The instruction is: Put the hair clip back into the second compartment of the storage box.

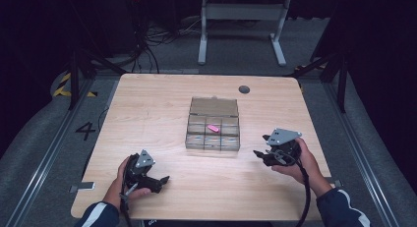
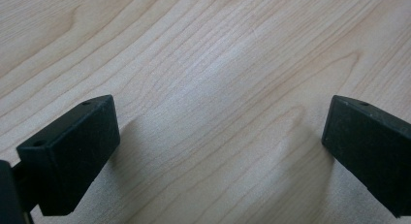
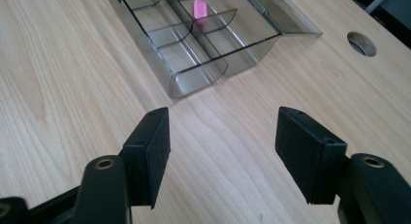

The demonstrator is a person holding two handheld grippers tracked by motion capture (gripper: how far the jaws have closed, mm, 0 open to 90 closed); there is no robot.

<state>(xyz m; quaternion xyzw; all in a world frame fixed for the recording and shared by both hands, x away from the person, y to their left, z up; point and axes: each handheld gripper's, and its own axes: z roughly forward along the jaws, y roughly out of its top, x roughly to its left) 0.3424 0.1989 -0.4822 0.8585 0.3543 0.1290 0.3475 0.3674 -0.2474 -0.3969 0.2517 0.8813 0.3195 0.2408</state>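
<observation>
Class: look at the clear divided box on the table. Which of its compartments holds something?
The middle compartment of the box's far row: a small pink item lies in it; the others look empty.

A light wooden table (image 1: pixel 147 104) with rounded corners and a round cable hole (image 1: pixel 244 89) near its far edge stands on grey carpet (image 1: pixel 39 133). Beyond it, white desk legs (image 1: pixel 202 38) and loose black cables (image 1: pixel 147 40) lie in deep shadow. Yellow-black tape (image 1: pixel 63 85) and a painted 4 (image 1: pixel 86 130) mark the floor at left
</observation>
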